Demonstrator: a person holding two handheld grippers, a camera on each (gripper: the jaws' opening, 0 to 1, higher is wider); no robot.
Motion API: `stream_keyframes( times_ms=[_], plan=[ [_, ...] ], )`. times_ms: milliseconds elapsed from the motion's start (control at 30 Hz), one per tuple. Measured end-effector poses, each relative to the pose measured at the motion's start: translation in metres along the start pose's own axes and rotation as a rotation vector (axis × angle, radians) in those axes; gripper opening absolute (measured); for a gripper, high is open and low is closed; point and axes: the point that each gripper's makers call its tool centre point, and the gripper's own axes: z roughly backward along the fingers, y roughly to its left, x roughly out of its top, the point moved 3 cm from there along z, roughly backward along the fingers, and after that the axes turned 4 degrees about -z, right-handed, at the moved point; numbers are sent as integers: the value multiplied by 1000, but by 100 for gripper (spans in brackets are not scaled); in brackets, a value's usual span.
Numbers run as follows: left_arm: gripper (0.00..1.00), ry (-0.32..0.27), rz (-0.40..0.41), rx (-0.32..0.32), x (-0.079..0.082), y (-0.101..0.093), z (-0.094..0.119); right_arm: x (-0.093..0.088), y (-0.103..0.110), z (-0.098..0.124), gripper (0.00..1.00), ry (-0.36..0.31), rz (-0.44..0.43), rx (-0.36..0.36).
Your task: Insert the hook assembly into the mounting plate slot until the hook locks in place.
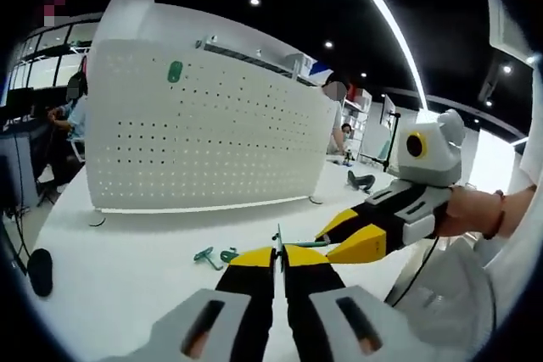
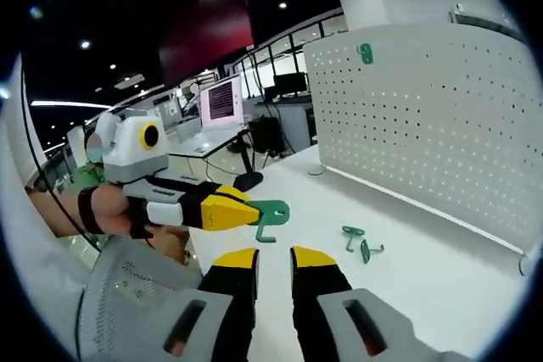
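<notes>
- In the left gripper view, the left gripper has its yellow-tipped fingers pressed together on the thin edge of a green hook, which sticks up between the tips.
- In the right gripper view, that gripper reaches in from the left and the hook it pinches hangs just ahead of the right gripper, whose own fingers stand spread with nothing between them.
- In the left gripper view, the right gripper sits just right of the left fingers, tips spread.
- Two more green hooks lie loose on the white desk, a little beyond and to the right of the right fingers; they lie just left of the left fingers.
- Farther off, one white perforated mounting plate stands upright on the desk, well apart from both grippers.
- A fourth green hook hangs high on the plate, near its top edge.
</notes>
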Motion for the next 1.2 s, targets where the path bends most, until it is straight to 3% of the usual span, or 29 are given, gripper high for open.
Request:
stream_keyframes(
  times_ms=[300, 533, 833, 1200],
  plan=[
    [3, -72, 65, -52, 11, -8, 1, 12, -4, 3, 12, -111, -110, 14],
    [3, -138, 156, -103, 21, -12, 3, 22, -1, 6, 12, -185, -134, 44],
    [3, -131, 172, -128, 18, -15, 4, 23, -1, 8, 11, -205, -165, 42],
    [3, -178, 237, -163, 22, -17, 10, 30, 2, 13, 10, -284, -260, 92]
  ],
)
